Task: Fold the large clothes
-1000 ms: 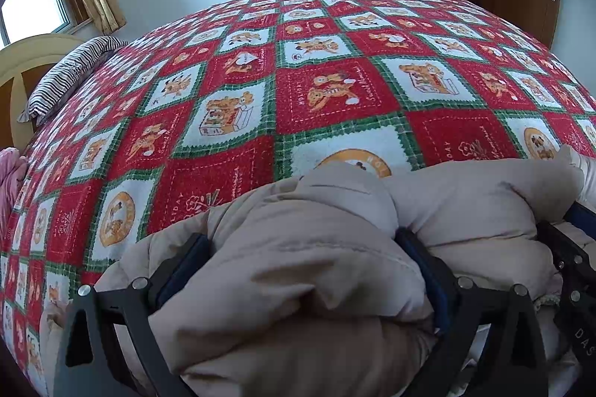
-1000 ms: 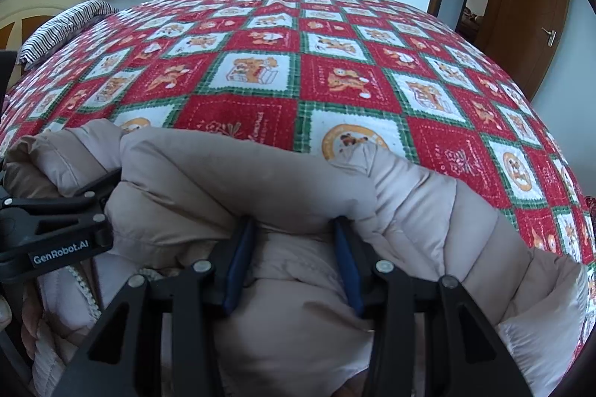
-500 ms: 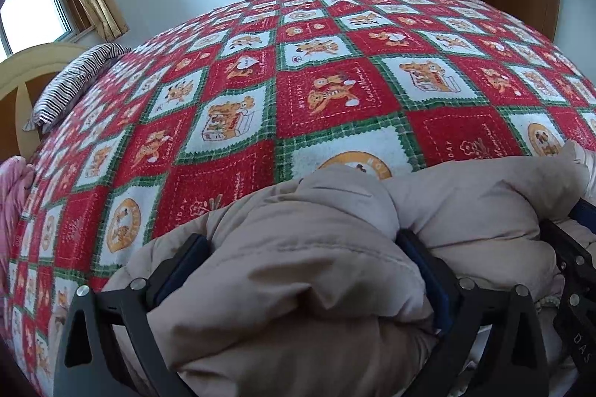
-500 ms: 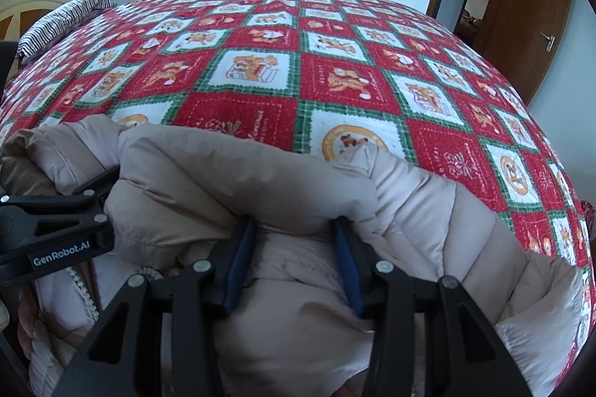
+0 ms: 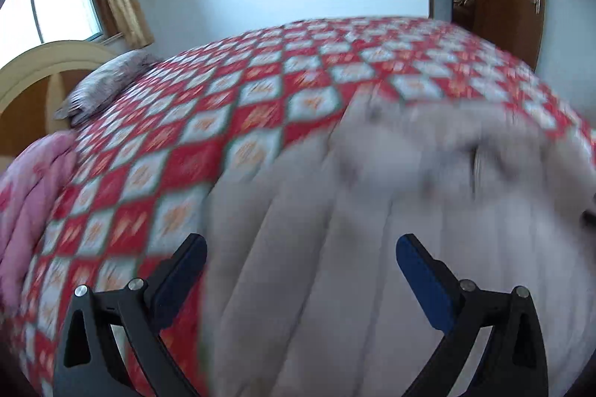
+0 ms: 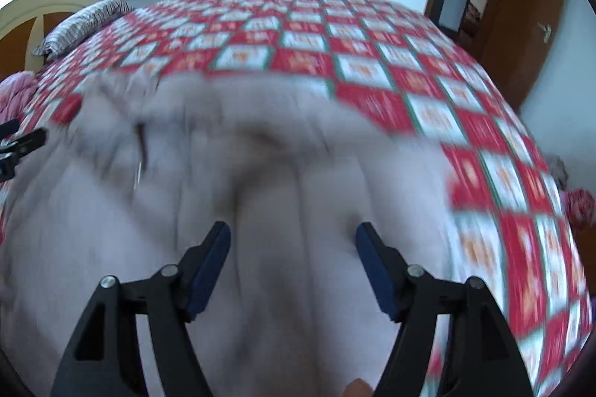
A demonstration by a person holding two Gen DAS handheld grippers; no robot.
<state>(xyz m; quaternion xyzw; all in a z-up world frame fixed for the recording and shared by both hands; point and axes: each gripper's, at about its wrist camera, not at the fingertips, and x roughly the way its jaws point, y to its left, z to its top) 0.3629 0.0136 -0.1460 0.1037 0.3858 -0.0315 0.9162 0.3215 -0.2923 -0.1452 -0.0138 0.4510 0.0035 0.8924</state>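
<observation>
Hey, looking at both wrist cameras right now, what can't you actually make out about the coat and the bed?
- Coat, left wrist view: motion blur smears its seams and front fastening.
- Coat's near edge, right wrist view: cut off by the frame bottom, behind the opening right claw.
- Bedspread pictures: blurred in both views.
- Left claw: open over the coat; whether its pads touch the fabric is unclear.
- Pillow: pattern too blurred.
</observation>
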